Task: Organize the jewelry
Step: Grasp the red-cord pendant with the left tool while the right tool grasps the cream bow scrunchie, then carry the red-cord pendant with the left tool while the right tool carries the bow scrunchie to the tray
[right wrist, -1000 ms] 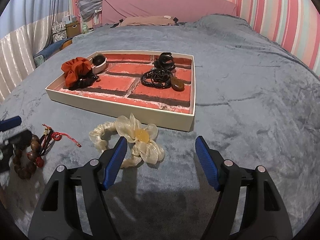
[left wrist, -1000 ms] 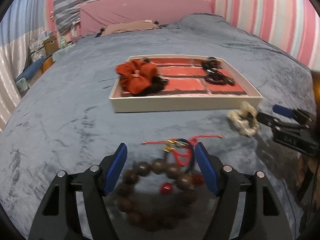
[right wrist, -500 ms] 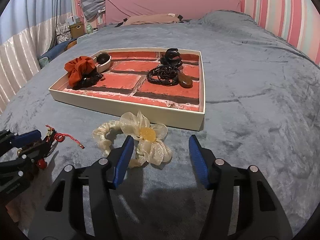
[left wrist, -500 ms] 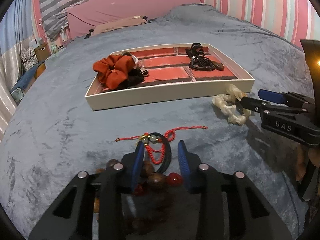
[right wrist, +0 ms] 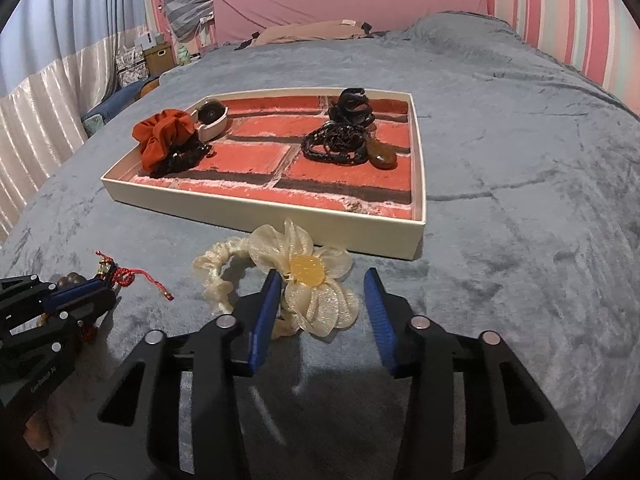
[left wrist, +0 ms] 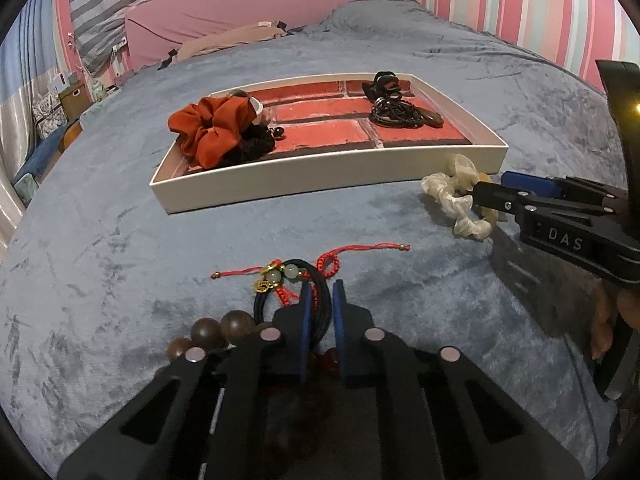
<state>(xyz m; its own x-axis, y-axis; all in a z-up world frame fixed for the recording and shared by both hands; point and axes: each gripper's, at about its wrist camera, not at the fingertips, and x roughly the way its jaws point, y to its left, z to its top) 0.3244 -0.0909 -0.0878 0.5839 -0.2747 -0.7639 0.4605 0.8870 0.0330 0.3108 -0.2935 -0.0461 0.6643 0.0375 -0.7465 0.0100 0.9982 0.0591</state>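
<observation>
My left gripper [left wrist: 320, 292] is shut on a dark cord bracelet [left wrist: 320, 280] lying on the grey bedspread, tangled with a red string bracelet [left wrist: 332, 260] and beside a brown wooden bead bracelet [left wrist: 208, 330]. My right gripper [right wrist: 322, 280] is open around a cream flower hair tie [right wrist: 308, 280], its fingers on either side of the flower. The white tray [left wrist: 320, 168] with a brick-pattern floor holds an orange scrunchie [left wrist: 212, 128] and black hair ties [left wrist: 394, 114]. The tray also shows in the right wrist view [right wrist: 280, 216].
The bed's pink headboard [right wrist: 340, 4] and a beige pillow [right wrist: 316, 32] lie far behind the tray. Boxes and clutter [right wrist: 148, 56] stand off the bed's left side. The right gripper's body [left wrist: 560, 224] sits right of the bracelets.
My left gripper has closed from wide open onto the dark cord bracelet. My right gripper has moved forward so its fingers straddle the flower hair tie.
</observation>
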